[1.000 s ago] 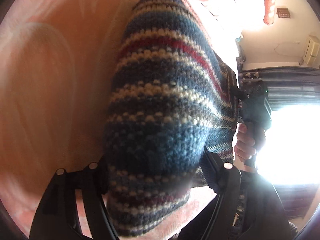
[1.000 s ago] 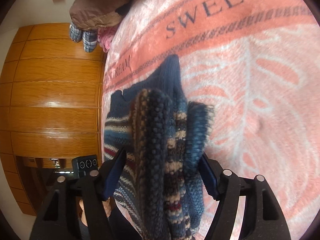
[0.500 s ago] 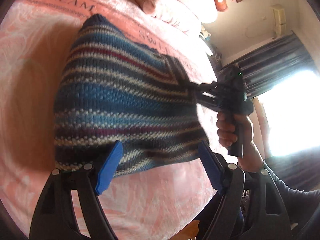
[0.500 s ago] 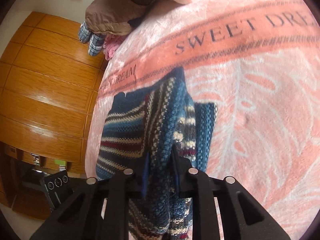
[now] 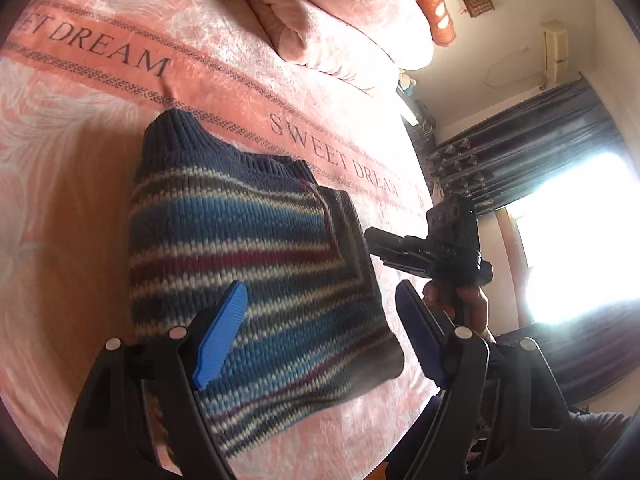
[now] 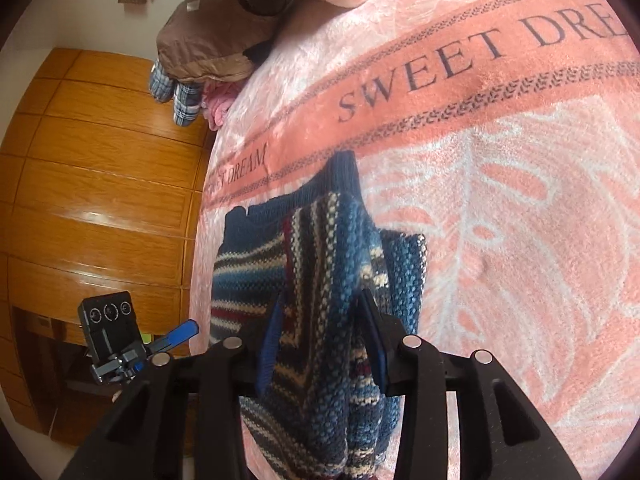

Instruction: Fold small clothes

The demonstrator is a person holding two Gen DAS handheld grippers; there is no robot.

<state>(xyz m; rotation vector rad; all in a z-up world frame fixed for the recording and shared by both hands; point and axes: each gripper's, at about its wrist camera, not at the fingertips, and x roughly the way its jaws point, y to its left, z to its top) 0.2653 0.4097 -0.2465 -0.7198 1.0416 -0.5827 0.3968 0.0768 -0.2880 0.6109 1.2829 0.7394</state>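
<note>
In the left wrist view, a striped knitted sweater (image 5: 248,272) lies folded on a bed covered by a pink blanket (image 5: 80,208) printed with the words SWEET DREAM. The sweater's navy ribbed edge points toward the lettered band, and its blue, white and maroon stripes run across the folded body. The left tool (image 5: 324,332) stands wide open above the near edge of the sweater; its blue pads (image 5: 220,336) are spread apart and grip nothing, one over the knit, the other past the sweater's right side. Just beyond the sweater's right edge, the right tool (image 5: 372,246) reaches toward the fabric, held by a person's hand (image 5: 464,304); from here I cannot tell whether its tips touch the knit. A rolled pink quilt (image 5: 340,28) sits at the head of the bed, and dark curtains (image 5: 532,160) hang beside a bright window (image 5: 580,232).

In the right wrist view, the right tool (image 6: 320,332) is partly closed, with a bunched fold of the sweater (image 6: 332,280) between its pads. The blue pads sit against the fold on either side, though I cannot tell if they pinch it firmly. The rest of the sweater lies flat on the blanket (image 6: 520,240) to the left and beyond. The left tool (image 6: 176,336) shows at the lower left, off the bed's edge, one blue pad visible. Behind it stands a wooden wardrobe (image 6: 100,200). A brown cushion (image 6: 212,40) and plaid cloth (image 6: 176,96) rest at the far corner of the bed.
</note>
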